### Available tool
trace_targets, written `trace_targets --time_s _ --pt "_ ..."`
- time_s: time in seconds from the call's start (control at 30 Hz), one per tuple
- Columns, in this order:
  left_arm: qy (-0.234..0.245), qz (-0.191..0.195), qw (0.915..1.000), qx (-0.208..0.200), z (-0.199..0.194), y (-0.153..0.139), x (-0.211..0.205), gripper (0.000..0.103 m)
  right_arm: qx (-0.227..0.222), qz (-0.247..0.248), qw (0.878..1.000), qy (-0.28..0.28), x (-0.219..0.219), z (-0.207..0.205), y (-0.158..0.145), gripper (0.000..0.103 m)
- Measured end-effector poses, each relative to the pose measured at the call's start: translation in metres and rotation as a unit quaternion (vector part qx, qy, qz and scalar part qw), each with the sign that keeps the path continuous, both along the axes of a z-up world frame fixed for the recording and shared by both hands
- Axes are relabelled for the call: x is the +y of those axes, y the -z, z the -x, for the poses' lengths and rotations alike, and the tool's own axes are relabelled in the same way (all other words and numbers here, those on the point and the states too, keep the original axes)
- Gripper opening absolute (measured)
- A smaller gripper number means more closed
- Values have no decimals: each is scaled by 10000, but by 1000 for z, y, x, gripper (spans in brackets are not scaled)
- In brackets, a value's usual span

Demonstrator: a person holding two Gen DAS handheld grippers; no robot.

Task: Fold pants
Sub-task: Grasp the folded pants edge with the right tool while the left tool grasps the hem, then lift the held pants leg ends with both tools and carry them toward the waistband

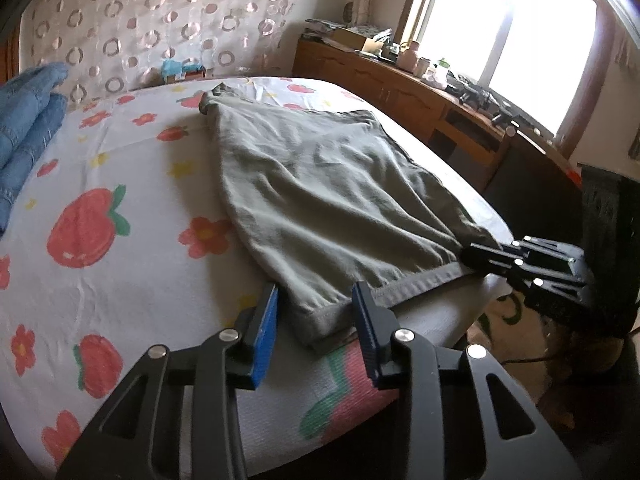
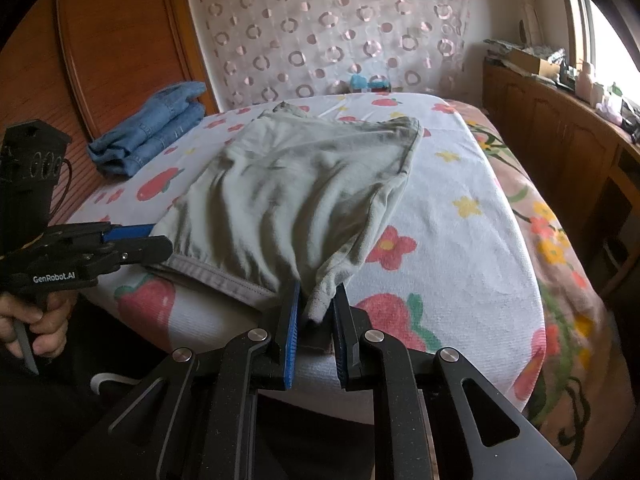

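The grey-green pants (image 1: 320, 188) lie spread on a bed sheet (image 1: 100, 160) printed with red strawberries and flowers, with one hemmed edge along the near side of the bed.

The left gripper (image 1: 316, 336) straddles one near corner of the pants. The cloth lies between its blue-padded fingers (image 1: 264, 336), but a gap shows on both sides; the fingers stand partly apart and do not press on the cloth.

The right gripper (image 2: 316, 320) sits at the other near corner. Its fingers (image 2: 291, 332) are closed on a bunched fold of the pants, which rises pinched between the pads. In the right wrist view, a hand (image 2: 32, 320) grips the handle of the left gripper at the frame's left.

Beyond the fingers, at the far left of the bed, lies a folded stack of blue jeans (image 2: 156, 128). A curtain (image 2: 332, 32) with a ring pattern hangs behind the bed. A wooden cabinet (image 1: 384, 84) carrying clutter runs along the wall beyond the right fingers, under a bright window (image 1: 500, 28). A wooden panel (image 2: 116, 40) stands behind the jeans.
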State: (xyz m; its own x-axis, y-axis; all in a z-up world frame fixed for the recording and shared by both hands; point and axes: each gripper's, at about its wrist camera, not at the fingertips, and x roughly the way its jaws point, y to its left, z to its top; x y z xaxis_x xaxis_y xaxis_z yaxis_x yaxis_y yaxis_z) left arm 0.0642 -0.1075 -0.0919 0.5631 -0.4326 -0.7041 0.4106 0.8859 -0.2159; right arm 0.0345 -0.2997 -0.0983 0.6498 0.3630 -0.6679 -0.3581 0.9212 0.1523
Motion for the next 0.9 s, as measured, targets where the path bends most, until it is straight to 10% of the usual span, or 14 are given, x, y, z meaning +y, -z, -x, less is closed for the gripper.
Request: trace_targets --time_s 0.5,0.9 --pt "143 -185 9990 -372 8 -6 -5 5 15 -144 9999 -13 1 -3 -1 7" --pt "-23 100 9926 -1211 28 -75 15 3 -758 -375 9962 -226 8 1 -59 6"
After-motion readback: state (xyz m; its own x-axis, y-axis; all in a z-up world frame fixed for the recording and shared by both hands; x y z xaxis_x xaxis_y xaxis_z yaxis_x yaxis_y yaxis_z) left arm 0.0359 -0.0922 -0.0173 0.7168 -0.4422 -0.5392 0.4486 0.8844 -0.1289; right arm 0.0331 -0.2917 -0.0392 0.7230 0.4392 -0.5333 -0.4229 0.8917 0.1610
